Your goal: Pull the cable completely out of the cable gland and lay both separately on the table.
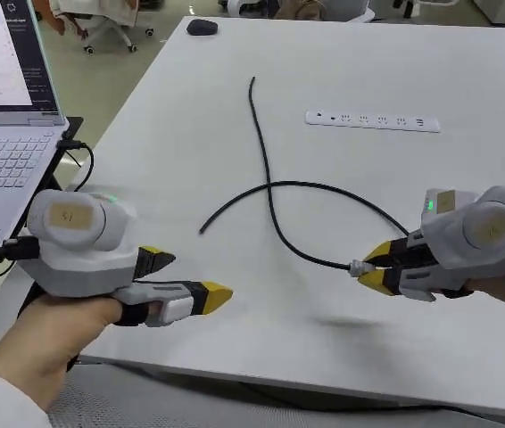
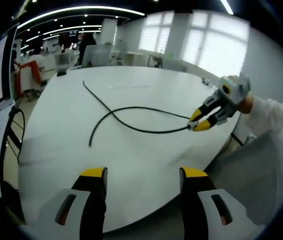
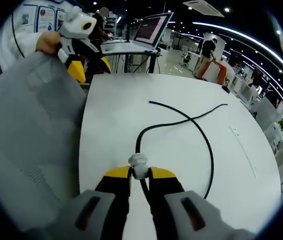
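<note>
Currently the left gripper (image 1: 194,276) hovers above the near left edge of the white tabletop (image 1: 431,205), its fingers apart and gripping nothing. The right gripper (image 1: 368,267) sits low over the near right part, fingers clamped on the whitish cable gland (image 1: 357,266), which is still threaded on the black cable (image 1: 270,192).

We note bare tabletop between the two grippers and along the near edge. A white power strip (image 1: 373,120) lies well beyond the cable, and a dark mouse (image 1: 202,27) lies near the far edge. A laptop (image 1: 3,134) stands past the left edge.

The cable lies flat and crosses itself once mid-tabletop. One free end points to the far side and another lies toward the near left. A second stretch curves toward the right gripper's body, where we lose it.
</note>
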